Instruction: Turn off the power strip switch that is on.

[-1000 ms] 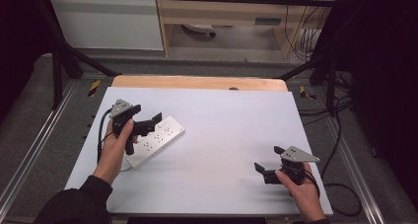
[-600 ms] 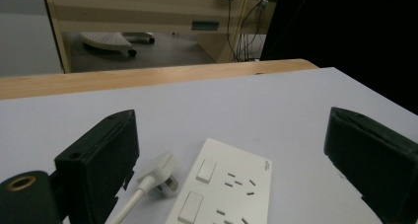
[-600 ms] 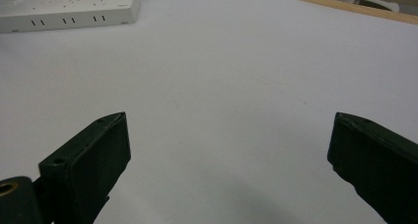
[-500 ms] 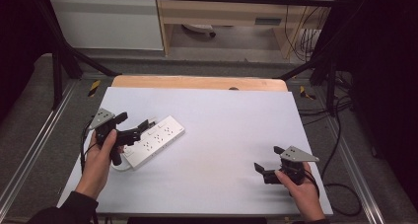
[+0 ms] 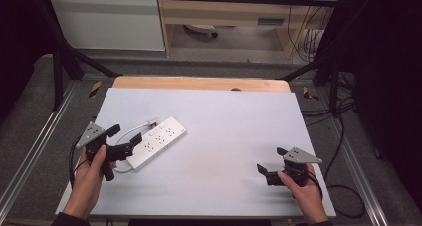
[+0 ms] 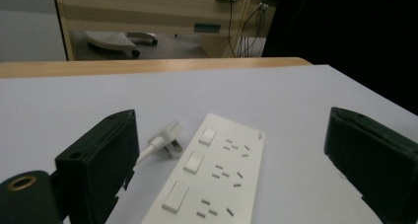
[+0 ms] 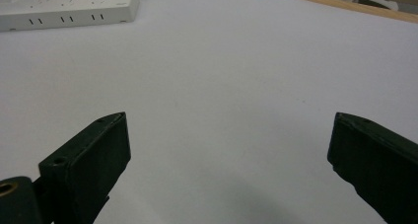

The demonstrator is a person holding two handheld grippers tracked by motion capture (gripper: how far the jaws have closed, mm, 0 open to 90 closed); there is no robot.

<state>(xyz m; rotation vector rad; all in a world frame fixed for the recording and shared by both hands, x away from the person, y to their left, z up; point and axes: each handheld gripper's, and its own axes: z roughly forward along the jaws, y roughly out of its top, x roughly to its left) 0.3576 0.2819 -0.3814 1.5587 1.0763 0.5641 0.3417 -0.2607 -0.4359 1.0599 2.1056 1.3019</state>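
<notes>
The white table (image 5: 224, 136) is taking up most of the high view, a strip of bare wood running along its far edge. On its left half the white power strip (image 5: 158, 141) is lying flat and slanted, its cord (image 5: 130, 132) looping off the near end and the white plug (image 6: 167, 136) resting just beside the strip's switches. The left gripper (image 5: 121, 141) is hovering at the strip's near end, jaws spread wide and gripping nothing, with the strip sitting between them in the left gripper view. That reads as the approach step: lining up on the strip or its plug, nothing grasped yet. Next move, by my judgement, calls for a short reach forward and down, then a squeeze on the strip's narrow sides or the plug body. Over at the near right corner the right gripper (image 5: 264, 171) is waiting, jaws gaping too, well apart from the strip. Writing? A tiny mark at the strip's far corner, too small to read.
</notes>
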